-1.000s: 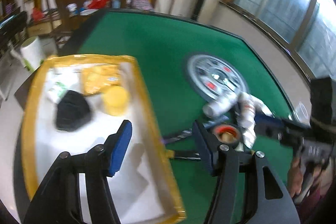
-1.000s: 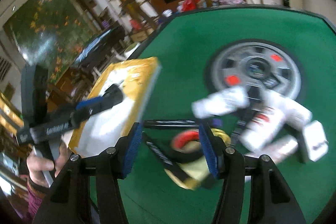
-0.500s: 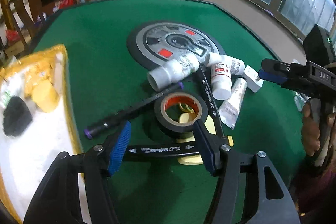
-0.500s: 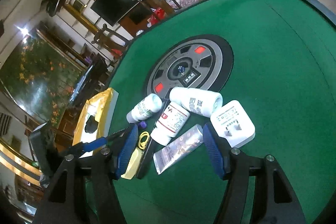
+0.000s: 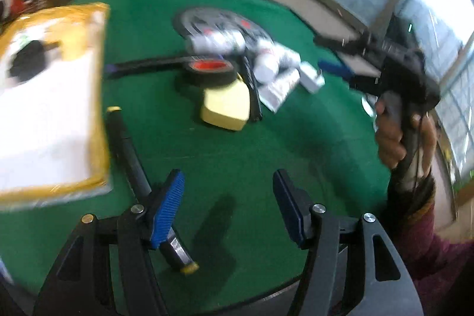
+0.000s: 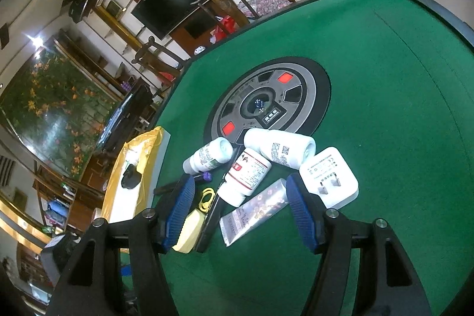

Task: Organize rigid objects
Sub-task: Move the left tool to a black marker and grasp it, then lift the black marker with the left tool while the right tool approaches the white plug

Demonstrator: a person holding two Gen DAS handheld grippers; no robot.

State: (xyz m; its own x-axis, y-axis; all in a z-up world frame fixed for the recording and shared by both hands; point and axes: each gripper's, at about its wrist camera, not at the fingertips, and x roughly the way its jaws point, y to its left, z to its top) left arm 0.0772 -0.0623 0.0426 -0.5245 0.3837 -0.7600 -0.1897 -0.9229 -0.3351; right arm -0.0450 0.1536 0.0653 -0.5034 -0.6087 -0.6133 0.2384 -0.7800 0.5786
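Observation:
A pile of rigid objects lies on the green table: three white bottles (image 6: 280, 148), a white plug adapter (image 6: 328, 178), a flat tube (image 6: 254, 212), a black tape roll (image 5: 211, 71), a yellow block (image 5: 226, 105) and black pens. My left gripper (image 5: 228, 209) is open and empty over bare felt near the table's front edge; a black pen with yellow ends (image 5: 130, 156) lies beside its left finger. My right gripper (image 6: 241, 206) is open and empty, above the tube and a bottle. A yellow-rimmed white tray (image 5: 99, 96) stands at the left.
The tray holds a black object (image 5: 28, 62) and small packets at its far end. A round grey dial panel (image 6: 266, 102) is set in the table's middle. Chairs and shelves stand beyond the far edge. The other hand with the right gripper shows in the left wrist view (image 5: 394, 70).
My left gripper has pulled back from the pile toward the front edge and swung left toward the tray; the pen with yellow ends now lies by its left finger. The right gripper barely moved.

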